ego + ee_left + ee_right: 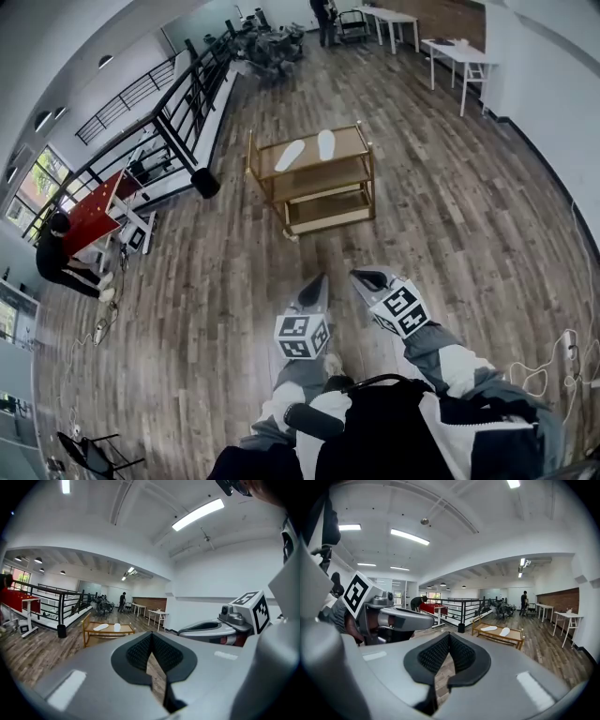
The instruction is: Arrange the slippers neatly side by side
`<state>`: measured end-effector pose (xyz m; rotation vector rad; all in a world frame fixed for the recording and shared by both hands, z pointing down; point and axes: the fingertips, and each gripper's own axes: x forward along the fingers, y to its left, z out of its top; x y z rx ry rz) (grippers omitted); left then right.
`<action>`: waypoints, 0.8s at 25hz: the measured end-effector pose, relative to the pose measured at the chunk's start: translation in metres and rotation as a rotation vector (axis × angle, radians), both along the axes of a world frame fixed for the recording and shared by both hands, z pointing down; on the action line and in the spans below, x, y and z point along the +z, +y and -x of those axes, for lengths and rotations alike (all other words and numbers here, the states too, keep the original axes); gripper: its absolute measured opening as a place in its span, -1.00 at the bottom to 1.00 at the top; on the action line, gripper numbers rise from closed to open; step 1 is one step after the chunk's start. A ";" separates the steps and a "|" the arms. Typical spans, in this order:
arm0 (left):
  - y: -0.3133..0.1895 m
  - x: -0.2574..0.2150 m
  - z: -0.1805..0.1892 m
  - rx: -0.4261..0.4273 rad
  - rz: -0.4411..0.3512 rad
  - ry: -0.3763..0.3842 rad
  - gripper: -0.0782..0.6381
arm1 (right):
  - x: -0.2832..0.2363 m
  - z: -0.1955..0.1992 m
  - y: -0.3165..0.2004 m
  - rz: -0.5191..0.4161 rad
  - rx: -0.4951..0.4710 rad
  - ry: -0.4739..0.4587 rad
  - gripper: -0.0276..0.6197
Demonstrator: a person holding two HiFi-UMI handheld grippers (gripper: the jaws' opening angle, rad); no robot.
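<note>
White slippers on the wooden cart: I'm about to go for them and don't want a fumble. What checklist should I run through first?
1. Both white slippers lie on the three-tier wooden cart, on its top shelf: ok.
2. Slippers parallel, side by side: not ok, they angle apart.
3. Left gripper empty: ok, jaws together on nothing.
4. Right gripper empty: ok, same.
5. Jaws open for a grasp: not ok, both shut.
6. Cart within reach: not ok, it stands well ahead across the wood-plank floor.

Wood plank floor (450, 206), black railing (192, 89) along the left, white tables (464, 52) far right, maybe a red table (92, 211) near left.
</note>
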<state>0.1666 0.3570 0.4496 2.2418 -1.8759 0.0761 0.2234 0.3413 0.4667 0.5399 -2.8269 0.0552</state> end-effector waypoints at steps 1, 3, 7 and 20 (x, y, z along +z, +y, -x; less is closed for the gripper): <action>-0.010 0.000 0.007 0.009 -0.005 0.004 -0.74 | 0.001 0.006 -0.010 -0.001 0.017 0.001 -0.90; -0.030 -0.003 0.027 0.020 -0.019 0.013 -0.74 | 0.000 0.021 -0.031 -0.002 0.043 0.010 -0.89; -0.072 -0.013 0.074 0.044 -0.041 0.021 -0.74 | -0.012 0.060 -0.074 -0.023 0.098 0.007 -0.87; -0.162 -0.007 0.185 0.154 -0.039 0.029 -0.74 | -0.017 0.187 -0.163 -0.045 0.178 0.014 -0.91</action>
